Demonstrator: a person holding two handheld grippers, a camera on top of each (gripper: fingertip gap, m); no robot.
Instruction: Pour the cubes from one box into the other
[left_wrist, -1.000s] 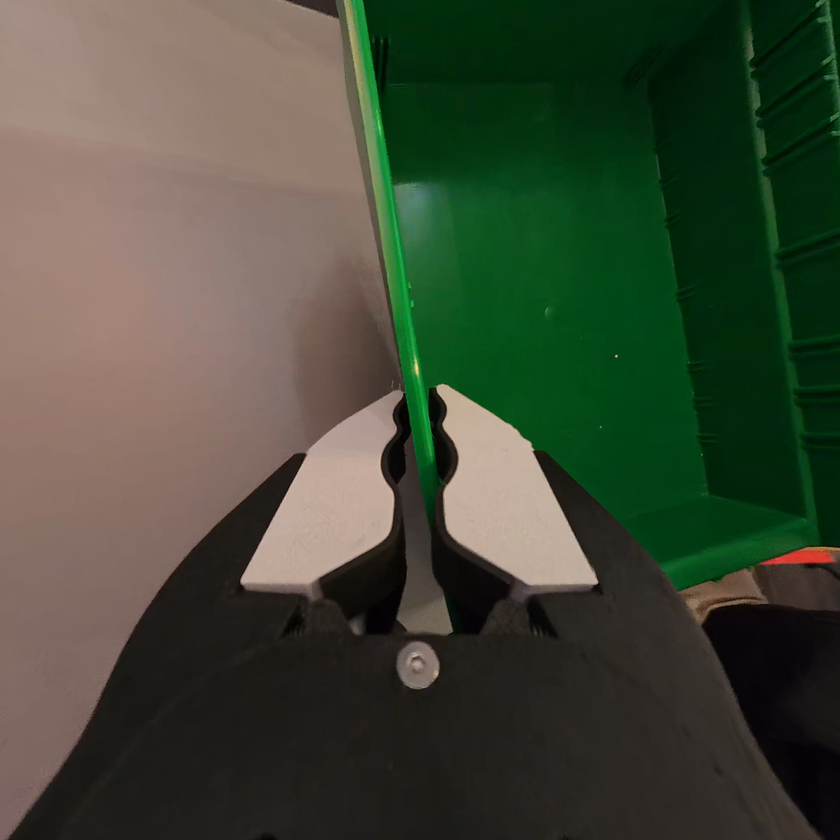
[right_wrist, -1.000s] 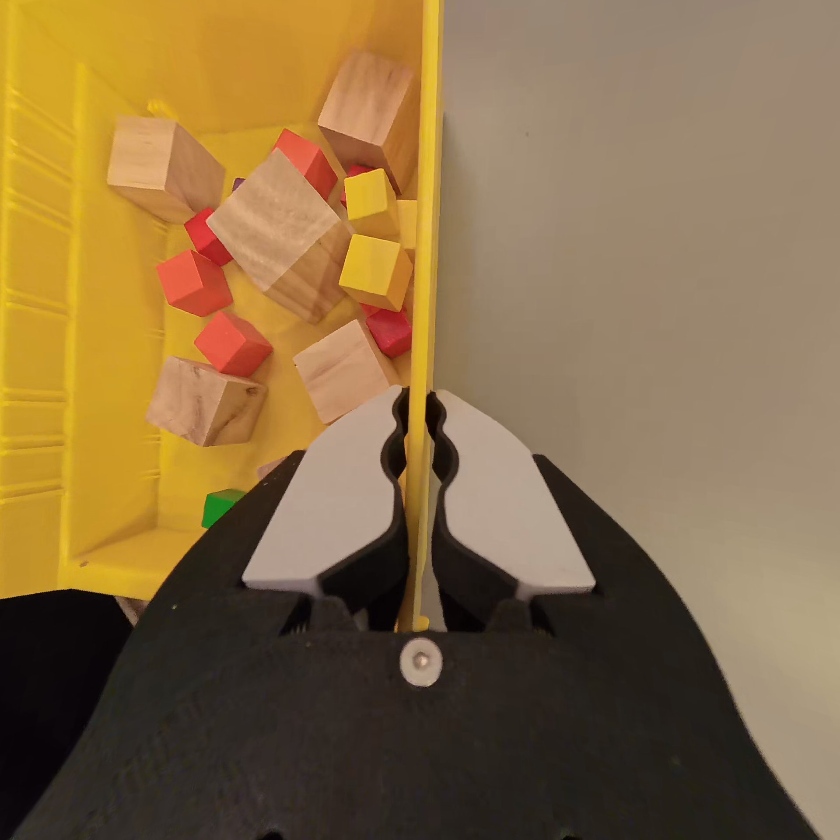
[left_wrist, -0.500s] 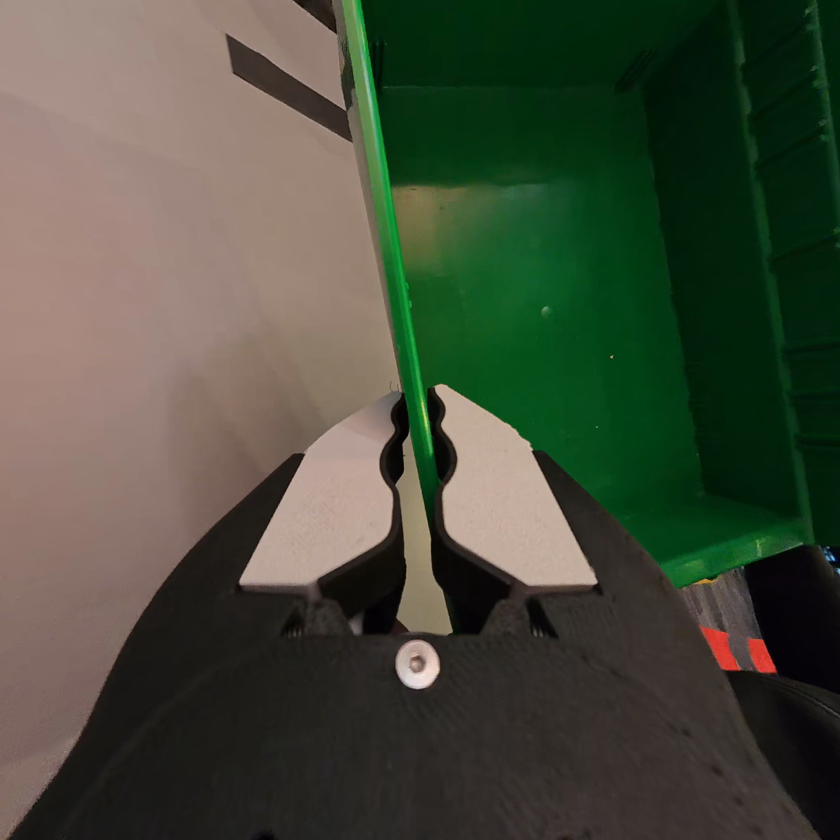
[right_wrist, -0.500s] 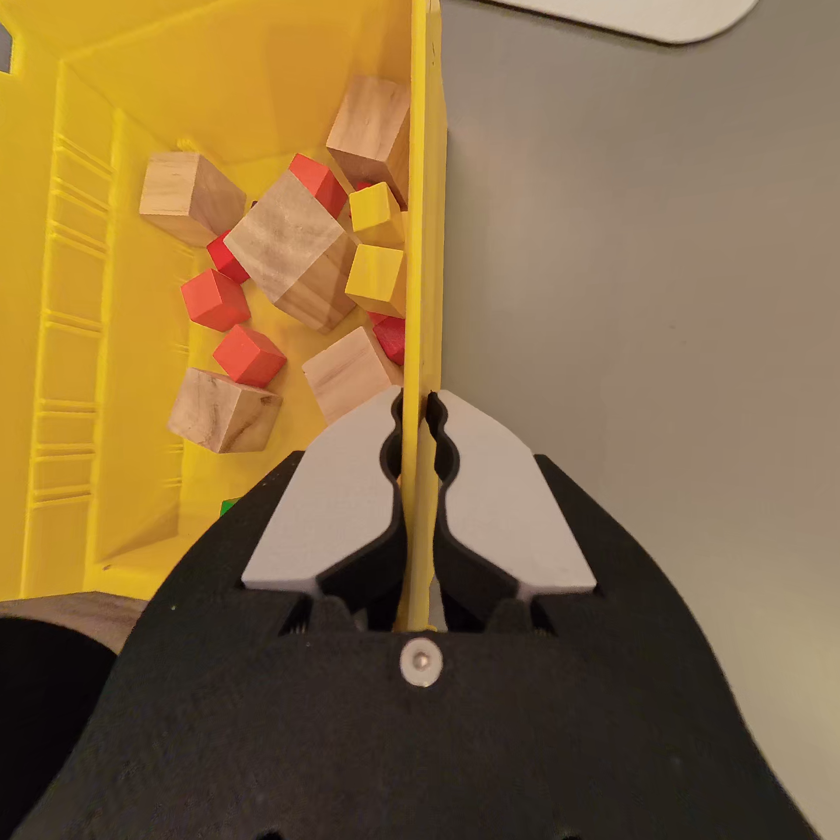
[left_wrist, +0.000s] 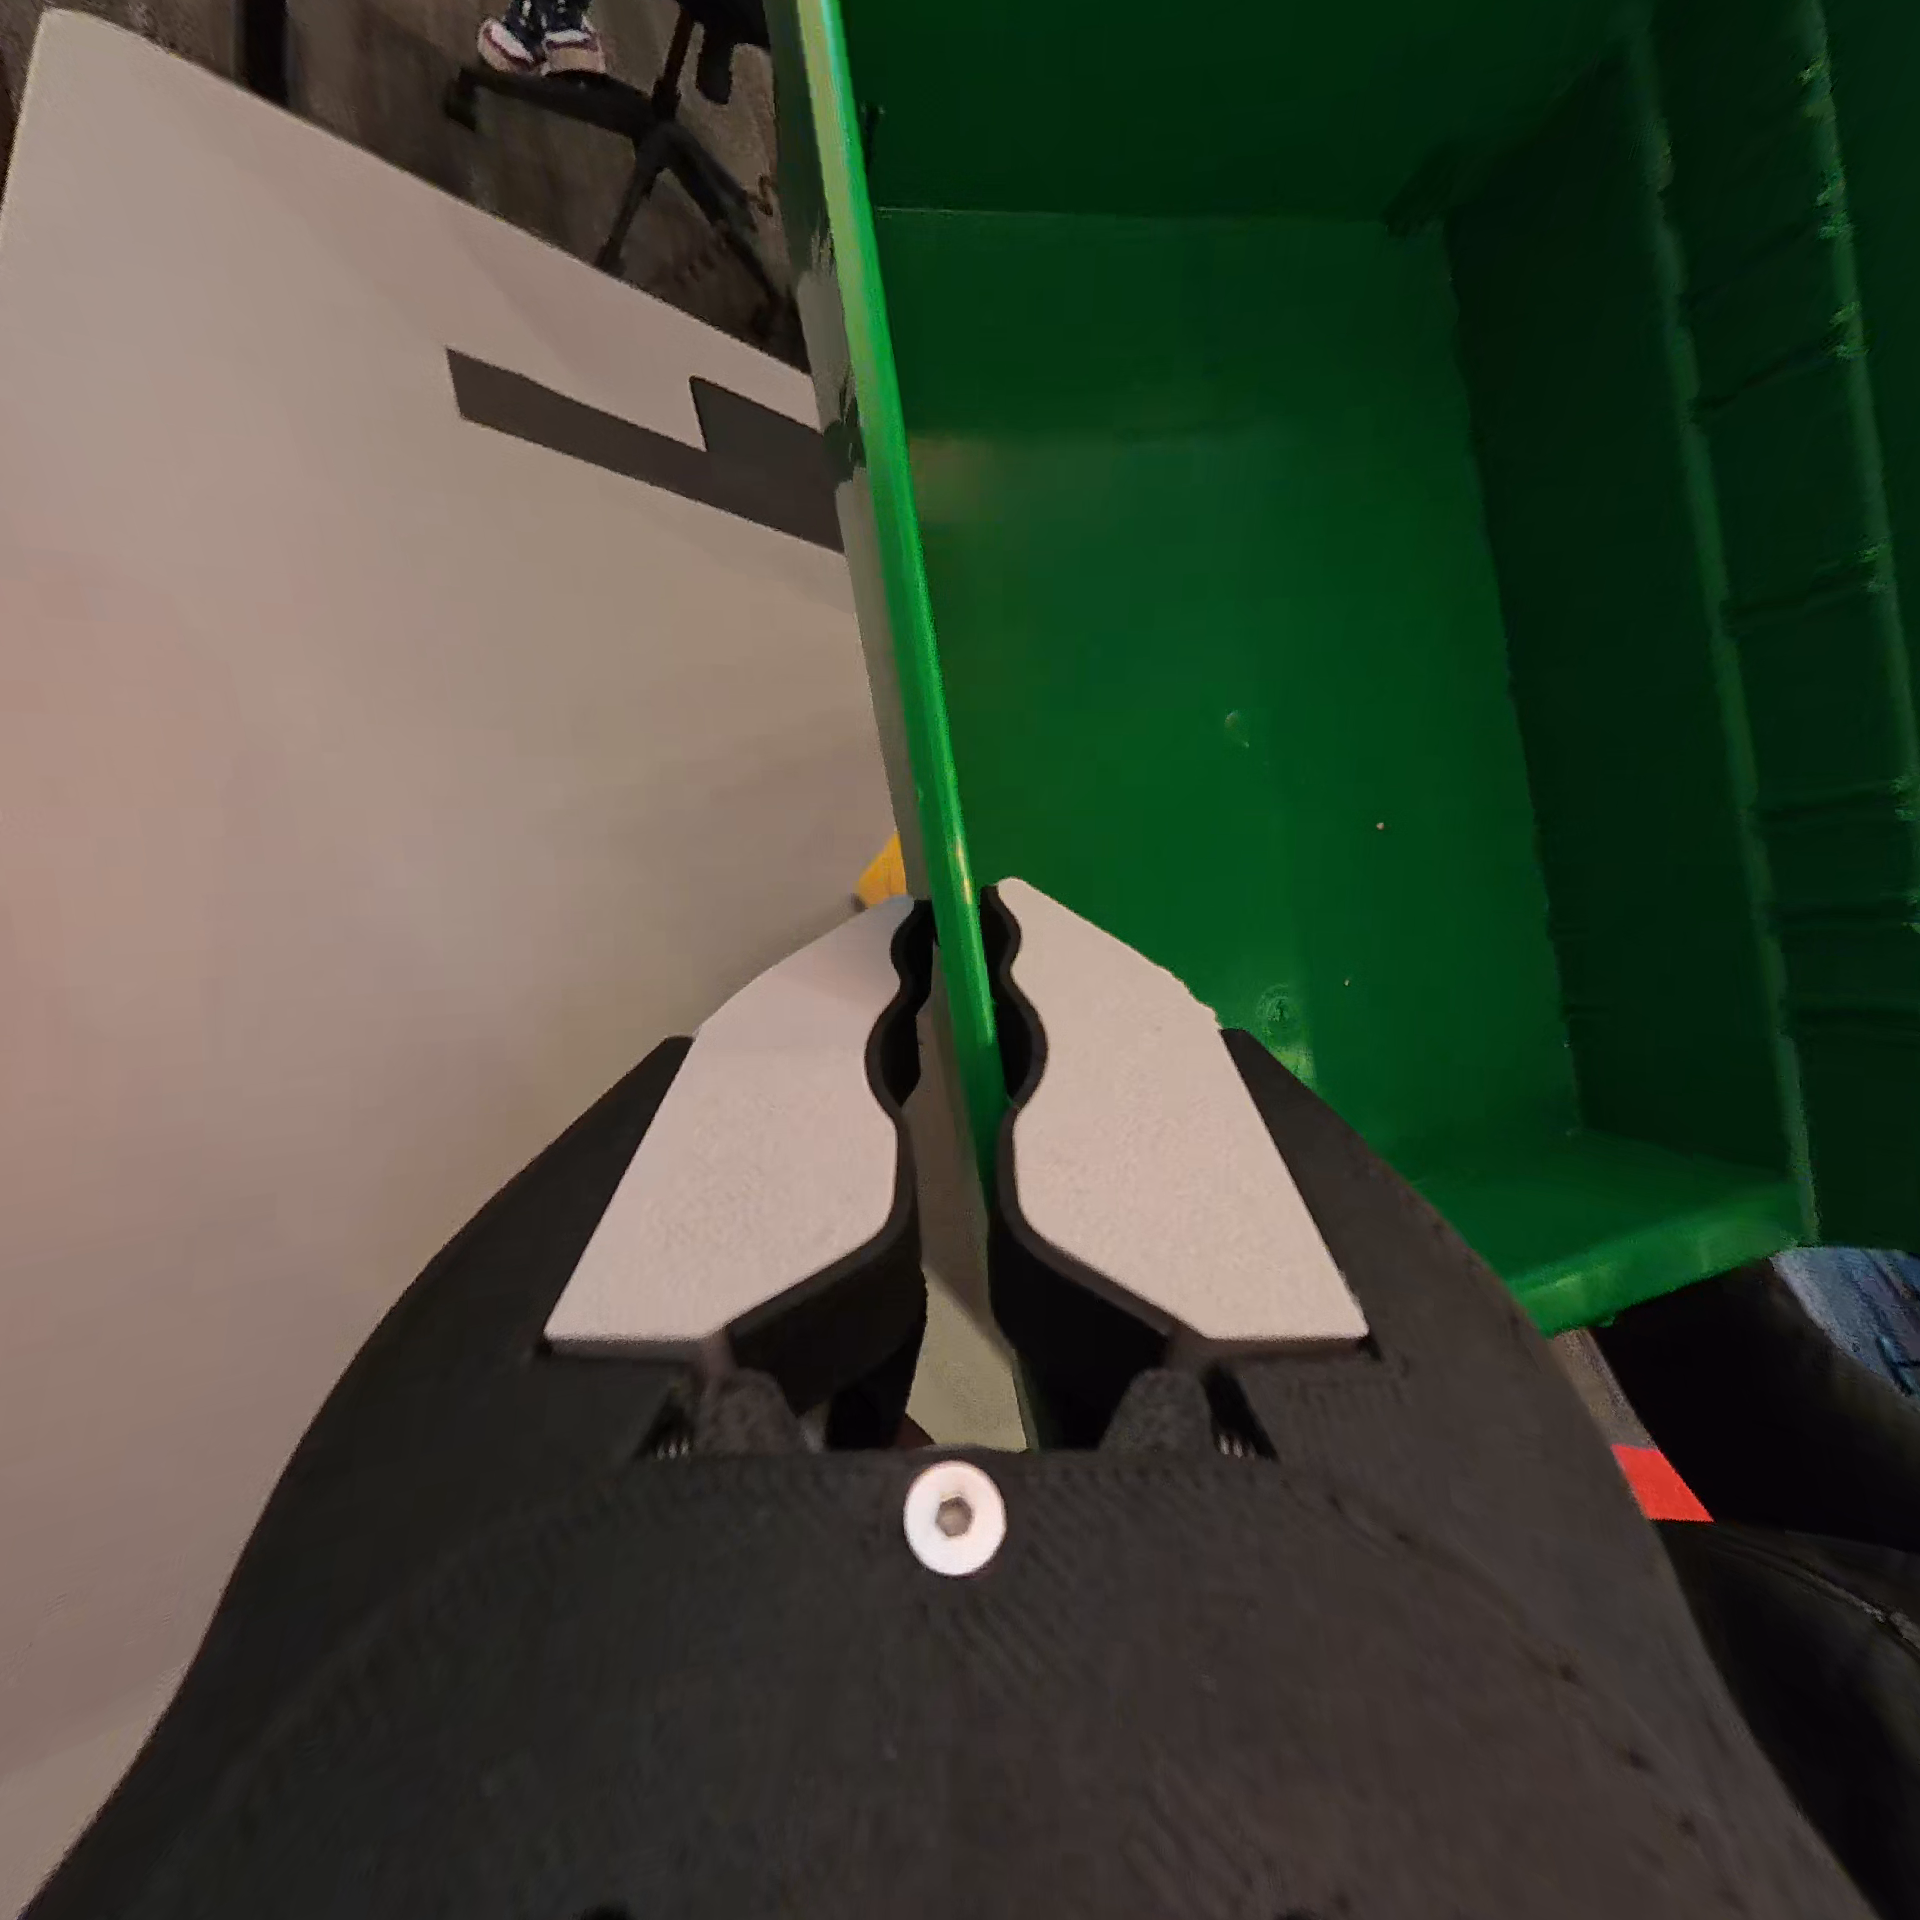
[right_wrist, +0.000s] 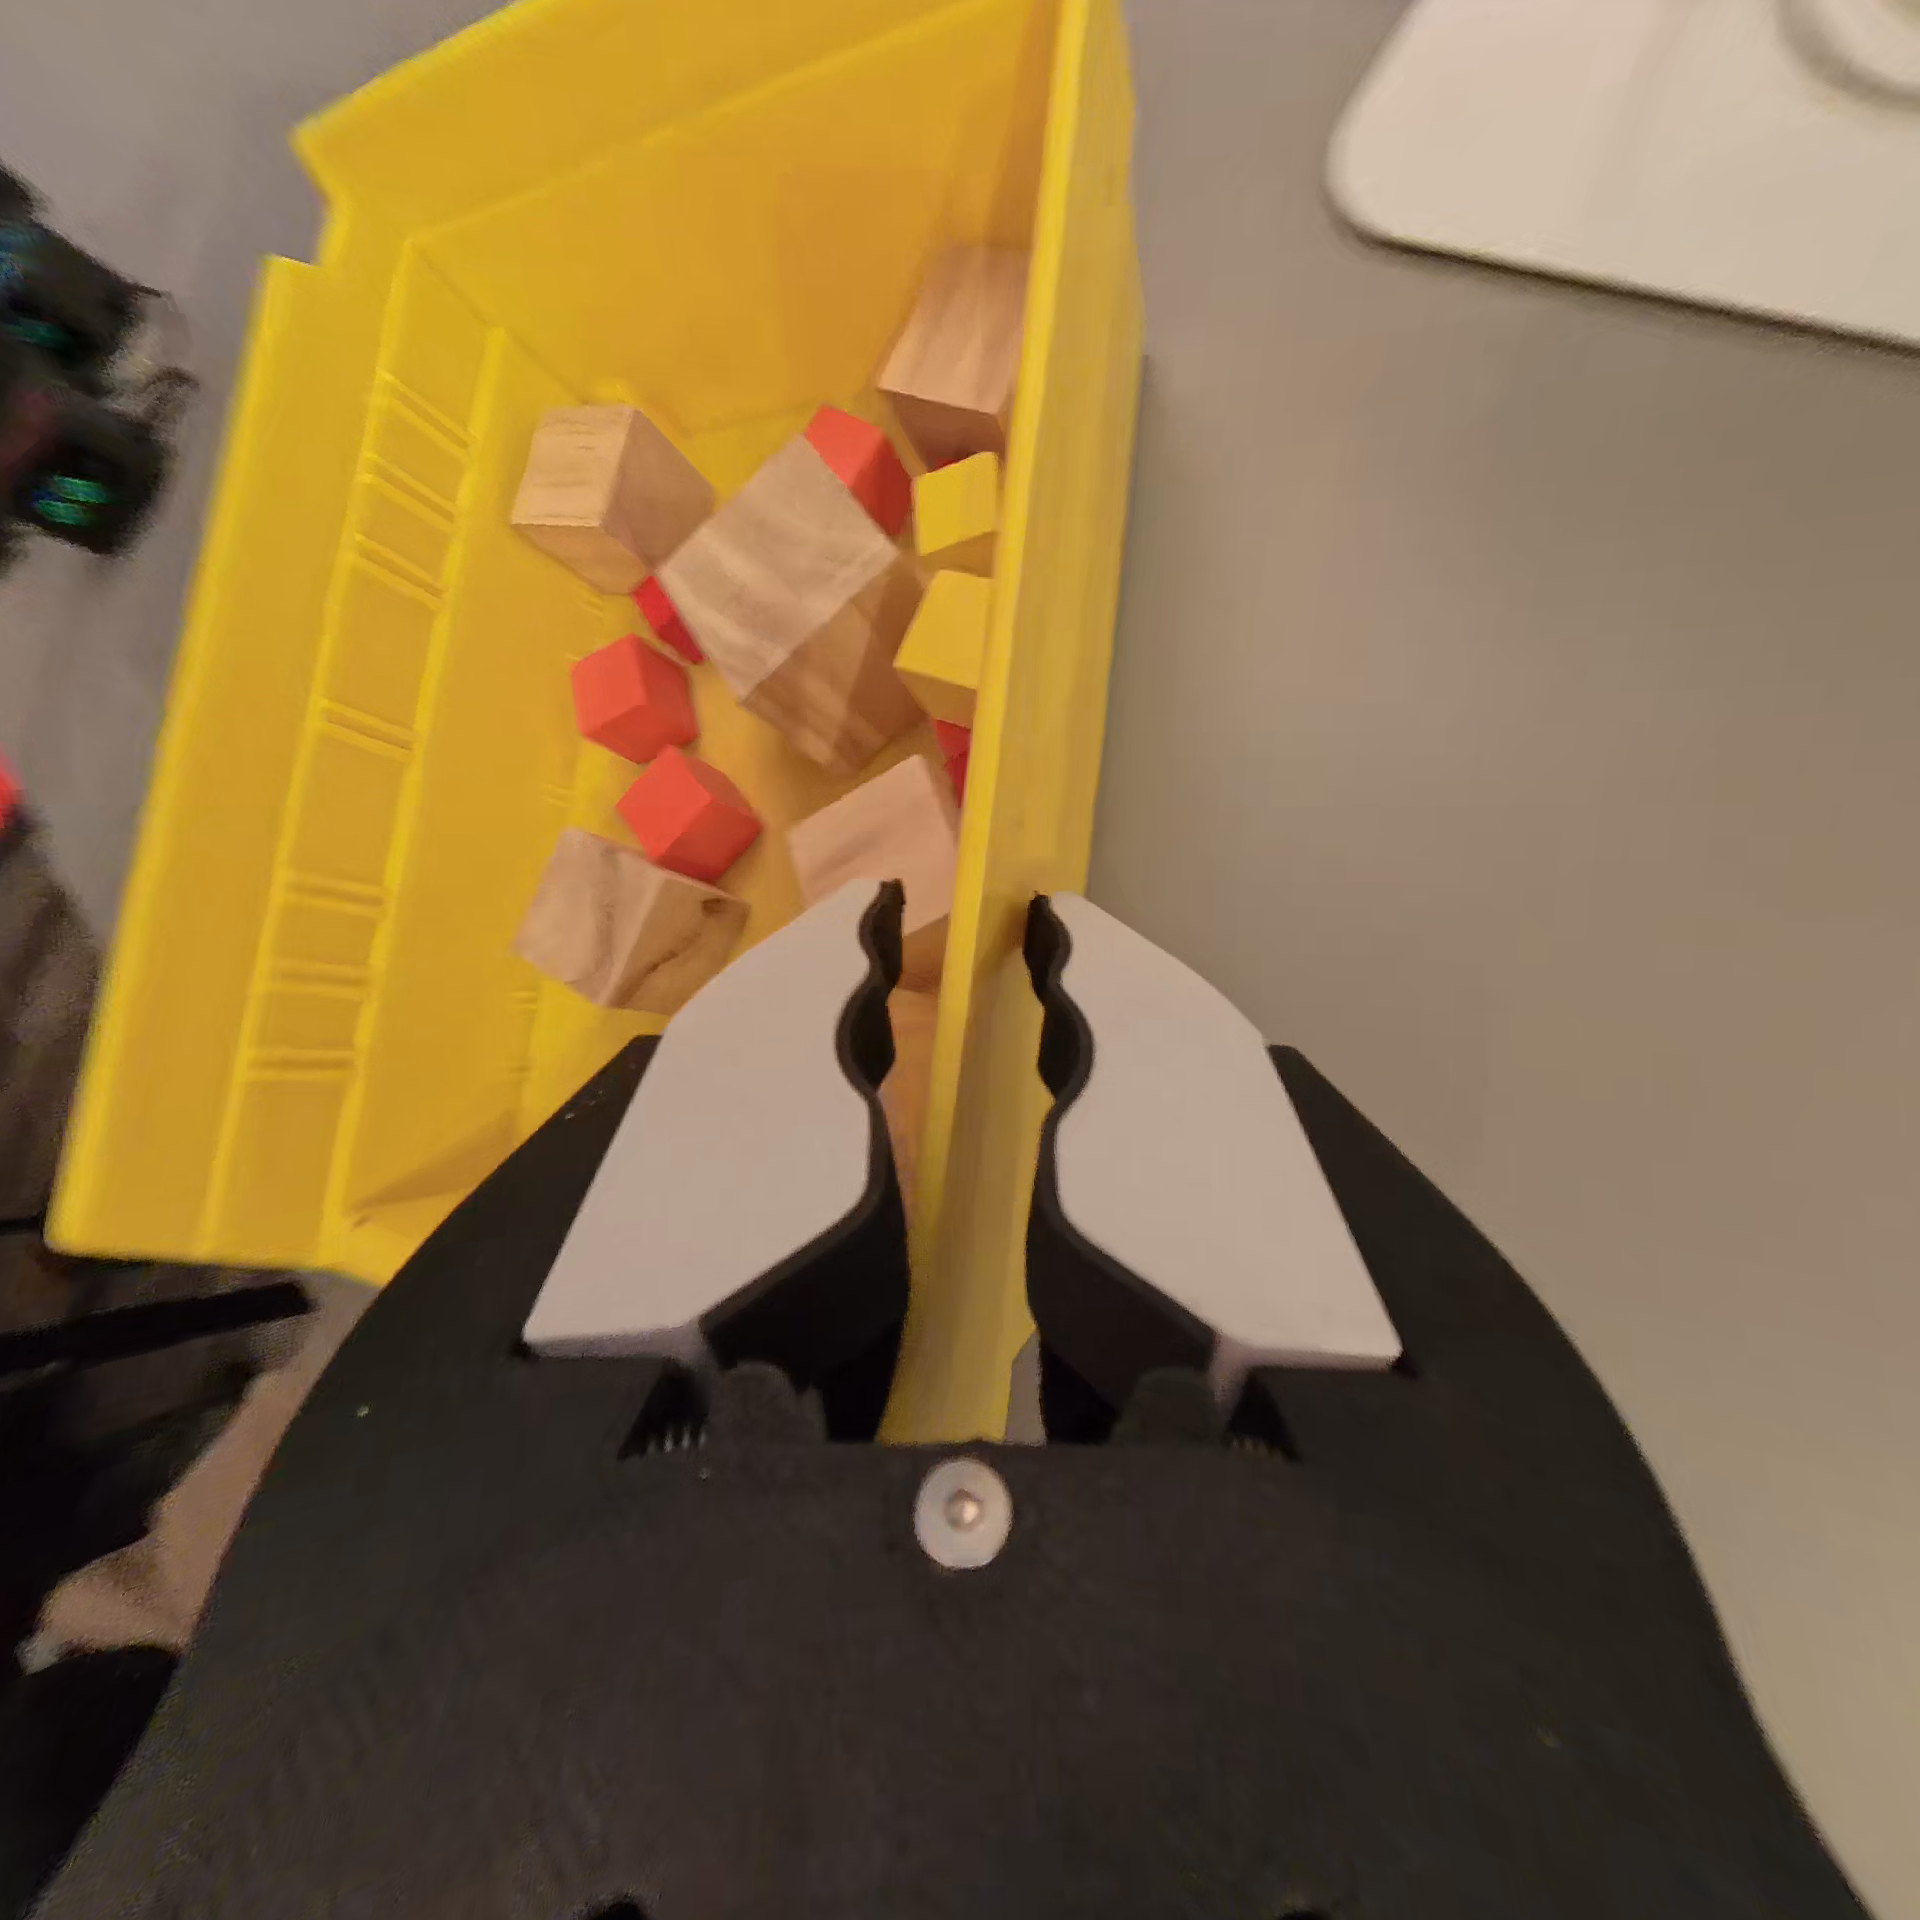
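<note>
In the left wrist view my left gripper (left_wrist: 956, 904) is shut on the left side wall of the green box (left_wrist: 1247, 623), which is empty inside. A small yellow bit (left_wrist: 883, 868) shows just past the left fingertip. In the right wrist view the yellow box (right_wrist: 343, 831) rests on the grey table (right_wrist: 1455, 831) and holds several cubes: wooden (right_wrist: 790, 603), red (right_wrist: 686, 810) and yellow (right_wrist: 951, 634). My right gripper (right_wrist: 961, 904) straddles its right wall with the jaws apart; the left finger stands clear of the wall.
A white flat tray (right_wrist: 1662, 156) lies at the far right. Black tape marks (left_wrist: 623, 426) sit on the pale table (left_wrist: 312, 831). A chair base (left_wrist: 644, 135) stands beyond the table edge. A dark blurred object (right_wrist: 62, 416) is left of the yellow box.
My right gripper has opened and let go of the yellow box wall and drawn back. The left gripper has kept its hold while its view has swung to show more of the table's far edge.
</note>
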